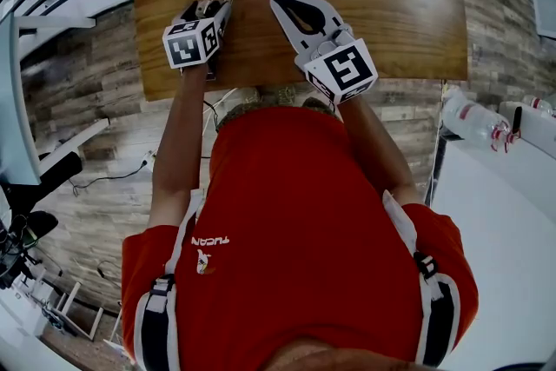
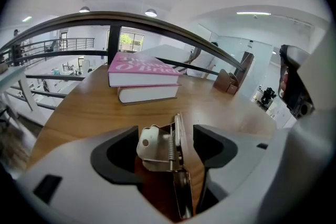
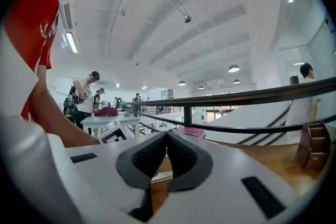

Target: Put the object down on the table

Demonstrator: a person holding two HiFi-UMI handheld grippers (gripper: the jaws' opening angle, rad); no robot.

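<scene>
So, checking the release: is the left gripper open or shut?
Open: left gripper jaws stand wide; the metal clip sits loose between them.

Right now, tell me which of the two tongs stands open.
The left tongs: their jaws stand apart, with the metal object between them, not clamped. The right tongs are pressed together, empty.

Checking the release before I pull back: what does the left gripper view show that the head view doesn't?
Only the left gripper view: the metal clip close up, with its spring and plates, and a second book under the pink book. Only the head view: the person's red shirt and a plastic bottle at the right. Both: the left tongs open with the metal clip between them, over the wooden table.
</scene>
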